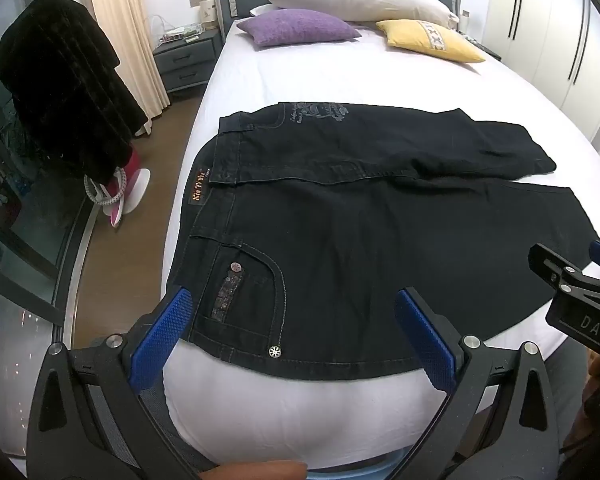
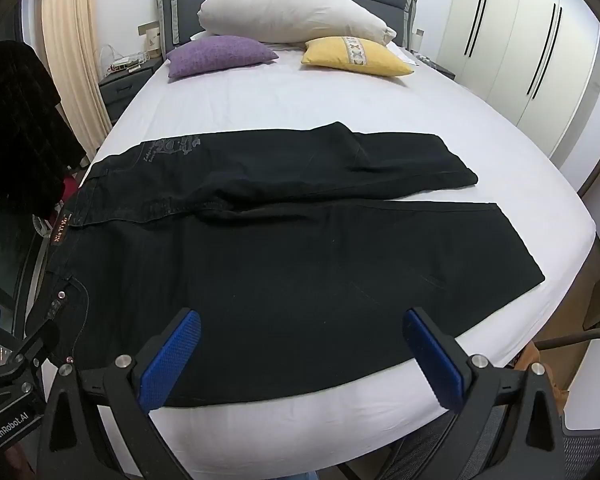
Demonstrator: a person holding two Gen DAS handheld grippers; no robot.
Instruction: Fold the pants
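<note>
left wrist: pants point(image 1: 340, 220) flat crosswise on bed point(image 1: 340, 80), waistband left.

Bright, even indoor light; sharp centre, heavy fisheye bending at edges

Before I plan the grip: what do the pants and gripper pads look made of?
Pants: black denim, matte, judging by contrast seam stitching, pocket rivets and waistband label. Left gripper and right gripper finger pads: blue, knurled texture, probably rubber or plastic.

Right tongs point(image 2: 302, 346) gape above black pants point(image 2: 300, 256) on bed point(image 2: 300, 96).
</note>
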